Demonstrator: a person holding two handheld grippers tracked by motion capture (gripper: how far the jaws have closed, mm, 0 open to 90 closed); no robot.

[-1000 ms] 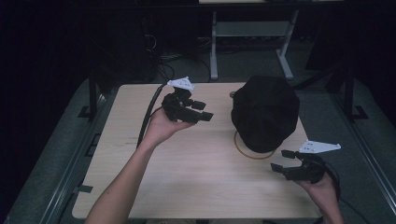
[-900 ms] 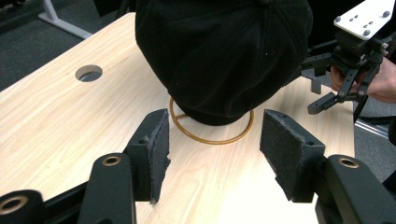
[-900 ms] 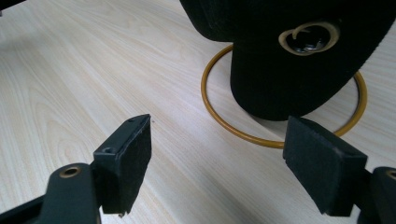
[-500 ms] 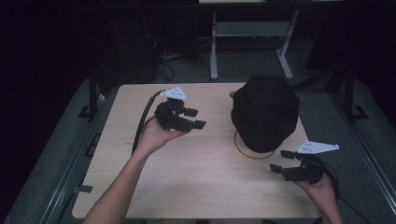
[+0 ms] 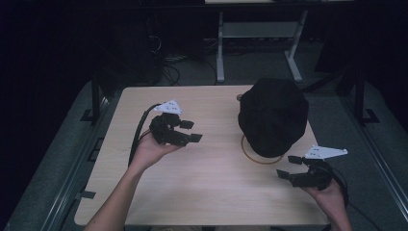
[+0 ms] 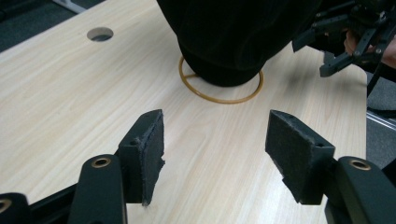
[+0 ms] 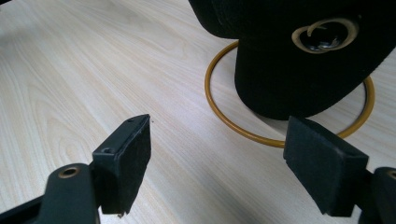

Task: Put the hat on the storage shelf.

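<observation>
Nearest the lower edge of the high view, the right tongs [image 5: 288, 167] are held low over the near right part of the table [image 5: 207, 192], the jaws spread wide with nothing between them; in the right gripper view only bare wood is seen between the two black pads [image 7: 128, 161]. Farther in and to the left, the left tongs [image 5: 191, 131] are held above the table in an upturned hand [image 5: 150, 150], a cable [image 5: 139, 132] being trailed from them toward the far side. Their jaws have just been opening and are seen well apart, with nothing gripped or touched. Both pairs are pointed at a black hat [image 5: 273, 116], which is found on the far right part of the table, raised over a thin yellow ring [image 5: 256, 158] lying flat on the wood. A round gold emblem [image 7: 323, 35] is seen on the hat in the right gripper view. A round hole [image 6: 100, 33] is cut in the table beyond the hat.
</observation>
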